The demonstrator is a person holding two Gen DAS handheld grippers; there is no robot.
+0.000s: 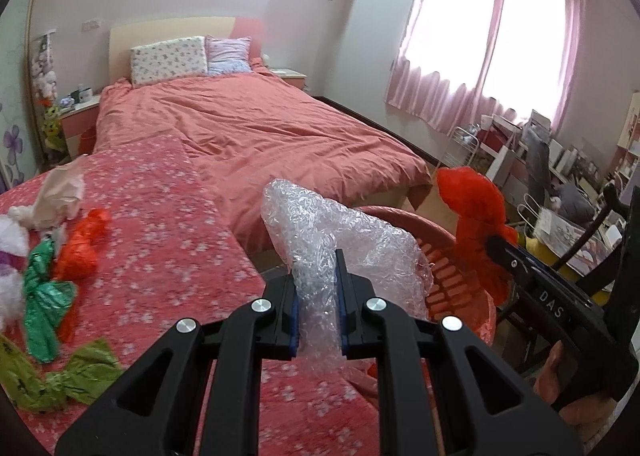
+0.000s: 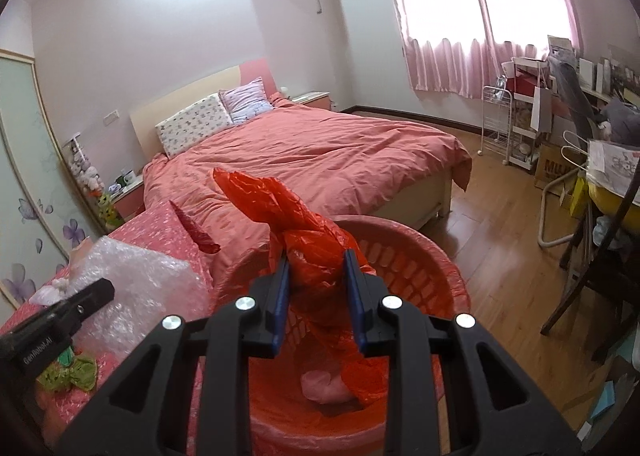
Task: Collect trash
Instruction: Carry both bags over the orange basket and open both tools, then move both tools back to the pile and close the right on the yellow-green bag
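Observation:
My left gripper is shut on a crumpled sheet of clear bubble wrap and holds it above the edge of the flowered red table. My right gripper is shut on a red plastic bag and holds it over the pink round basket, which has a pink wad at its bottom. The basket and the red bag also show in the left wrist view. More trash lies on the table at the left: a red bag, a green foil bag, an olive bag, and pale paper.
The table with the flowered red cloth stands against a bed with a salmon cover. Wooden floor lies to the right of the basket. A dark chair, a white rack and a cluttered desk stand at the right.

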